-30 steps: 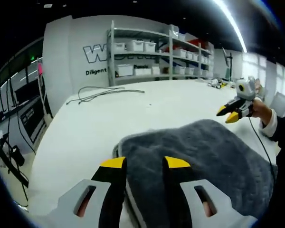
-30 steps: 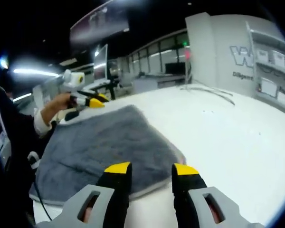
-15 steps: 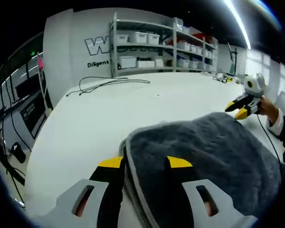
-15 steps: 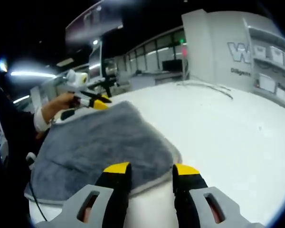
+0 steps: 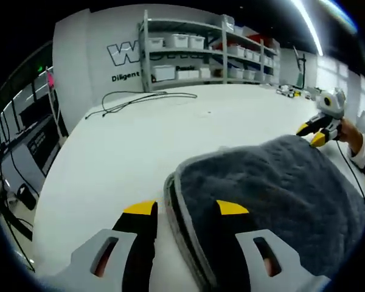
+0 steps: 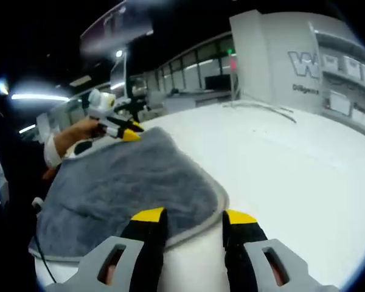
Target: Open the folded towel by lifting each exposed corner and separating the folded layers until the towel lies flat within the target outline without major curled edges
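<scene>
The folded grey towel lies on the white table, one corner between the parted jaws of each of the left gripper and right gripper; neither appears to have closed on cloth. Closing now might pinch every stacked layer, dragging the towel rather than unfolding it.

Most of the white table lies bare beyond the grey towel, so either gripper has room to sweep out over it. The one thing lying in the way is a loose black cable near the far edge. Behind that stand the shelving racks, well apart from the towel's folded edge
</scene>
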The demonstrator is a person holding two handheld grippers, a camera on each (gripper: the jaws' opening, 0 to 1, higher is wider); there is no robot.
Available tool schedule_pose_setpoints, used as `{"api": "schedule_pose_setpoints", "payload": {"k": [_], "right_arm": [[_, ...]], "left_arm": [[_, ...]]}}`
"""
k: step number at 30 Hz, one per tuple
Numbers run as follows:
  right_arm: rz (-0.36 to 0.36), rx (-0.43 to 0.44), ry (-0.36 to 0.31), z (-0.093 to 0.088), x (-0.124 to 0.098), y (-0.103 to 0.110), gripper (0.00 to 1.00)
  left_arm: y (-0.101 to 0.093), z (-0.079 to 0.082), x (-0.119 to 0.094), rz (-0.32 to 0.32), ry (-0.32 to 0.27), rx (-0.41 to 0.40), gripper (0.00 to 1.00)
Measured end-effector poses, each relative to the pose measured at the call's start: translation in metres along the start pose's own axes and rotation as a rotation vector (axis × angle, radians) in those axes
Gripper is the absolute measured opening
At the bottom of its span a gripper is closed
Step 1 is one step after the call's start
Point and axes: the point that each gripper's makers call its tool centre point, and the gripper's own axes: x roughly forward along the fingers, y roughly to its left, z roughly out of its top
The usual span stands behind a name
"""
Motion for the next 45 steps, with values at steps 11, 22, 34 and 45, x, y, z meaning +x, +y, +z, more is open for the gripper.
{"api": "schedule_pose_setpoints", "payload": {"k": [11,22,34,45], "right_arm": [[-0.019,0.012,0.019,-0.006,0.005,-0.007,0.30],[-0.020,0.008,0.038,-0.012,0.011,-0.008,0.28],[-0.022,0.012,0.015,-0.011,0.014,-0.010,0.27],[0.005,-0.011,-0.025,-0.004,0.010,-0.005,0.11]], "left_arm": [[0.003,0.000,0.009,-0.018,-0.003,-0.012,0.30],[0.000,-0.002,0.012,-0.033,-0.004,-0.005,0.19],[0.002,0.000,0.013,-0.044,-0.022,0.005,0.05],[-0.003,-0.003,0.010,-0.041,-0.033,-0.002,0.04]]}}
